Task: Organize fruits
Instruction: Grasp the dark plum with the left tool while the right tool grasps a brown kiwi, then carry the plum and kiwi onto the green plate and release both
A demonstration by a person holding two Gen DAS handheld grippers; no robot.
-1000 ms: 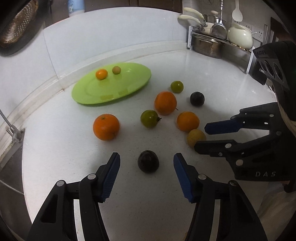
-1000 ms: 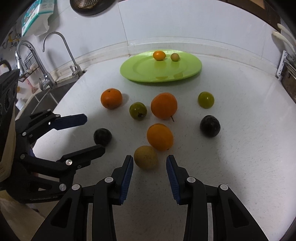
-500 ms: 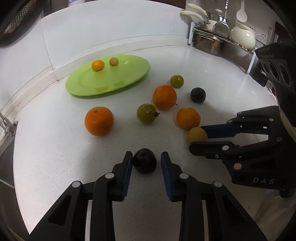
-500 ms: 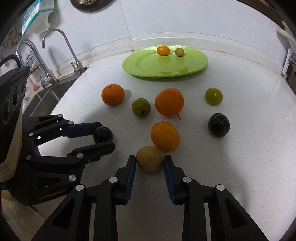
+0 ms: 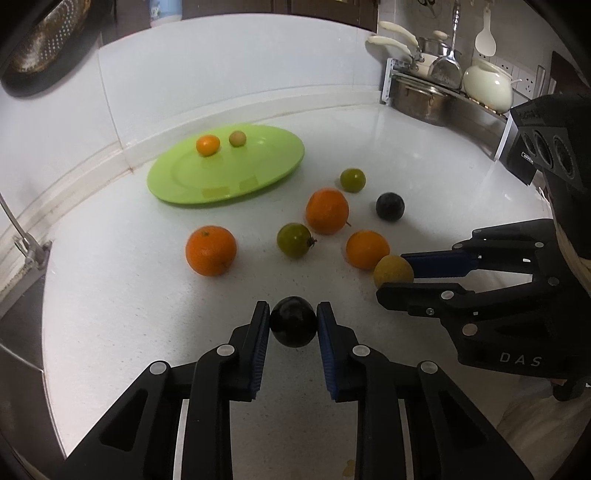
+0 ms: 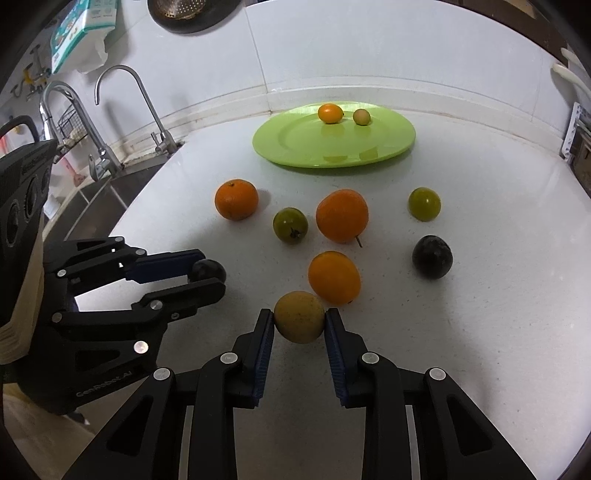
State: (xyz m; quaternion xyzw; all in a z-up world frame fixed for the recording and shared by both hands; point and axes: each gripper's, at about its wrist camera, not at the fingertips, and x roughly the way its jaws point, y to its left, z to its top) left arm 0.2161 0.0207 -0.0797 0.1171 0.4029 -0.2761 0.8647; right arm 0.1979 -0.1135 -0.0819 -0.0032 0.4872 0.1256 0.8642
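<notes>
Both pairs of jaws have drawn in since a second ago, when each stood wide around its fruit. Now the left gripper (image 5: 293,326) clamps the dark plum (image 5: 293,321) between its blue pads, and the right gripper (image 6: 299,326) clamps the yellow fruit (image 6: 299,316) the same way; both fruits sit low on the white counter (image 5: 110,295), near its front edge, and I cannot tell whether either has left the surface.

Loose fruit lies between the grippers and the green plate (image 5: 258,177): three oranges, the left orange (image 5: 210,250), the middle orange (image 5: 327,210) and the near orange (image 5: 366,249), which lies just beside the yellow fruit; two green fruits, one with a stem (image 5: 294,240) and one smaller (image 5: 352,180); and a second dark plum (image 5: 390,206). On the plate's far side rest a small orange kumquat (image 5: 208,144) and a small tan fruit (image 5: 237,138), close together but apart.

Readable writing is sparse. Seen from the left wrist view, the right gripper's body carries the raised letters "DAS" (image 5: 520,359). In the right wrist view the left gripper's body reads "GenRobot.AI" (image 6: 103,384). A printed packet (image 6: 79,33) hangs on the wall above the faucets (image 6: 122,99), its text too small to read.
</notes>
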